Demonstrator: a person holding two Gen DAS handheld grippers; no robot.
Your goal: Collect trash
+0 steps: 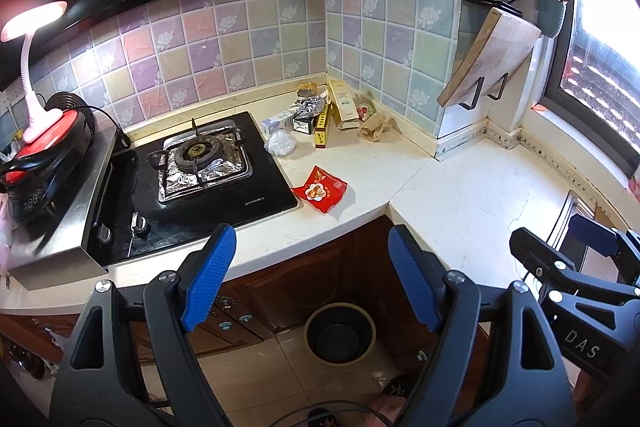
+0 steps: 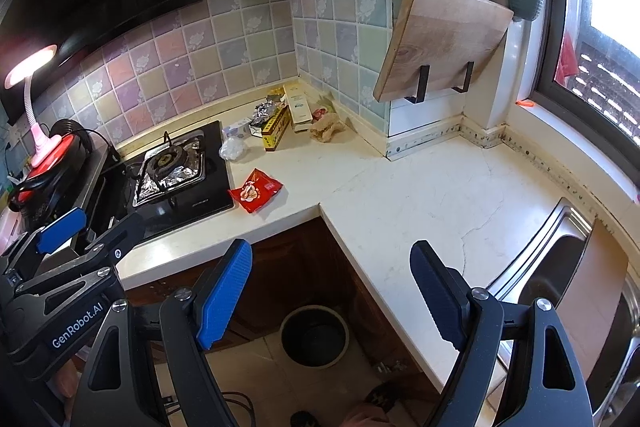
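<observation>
A red snack wrapper [image 1: 320, 189] [image 2: 256, 189] lies on the white counter beside the stove. Further back in the corner sits a heap of trash: crumpled foil [image 1: 307, 106] [image 2: 266, 108], a yellow-red box [image 1: 323, 126] [image 2: 276, 129], a tall cream box [image 1: 343, 99] [image 2: 298, 103], a clear plastic wad [image 1: 281, 142] [image 2: 232, 148] and crumpled brown paper [image 1: 372, 127] [image 2: 326, 127]. My left gripper [image 1: 312, 275] [image 2: 90, 227] hangs open before the counter edge, holding nothing. My right gripper [image 2: 332, 293] [image 1: 560, 247] is open too, and empty. A round dark bin [image 1: 340, 333] [image 2: 314, 335] stands on the floor below.
A gas stove [image 1: 200, 163] with foil under the burner takes up the counter's left. A steel sink [image 2: 560, 279] lies at the right. A wooden cutting board [image 2: 440, 39] hangs on the wall. A pink lamp [image 1: 36, 67] stands on a red appliance.
</observation>
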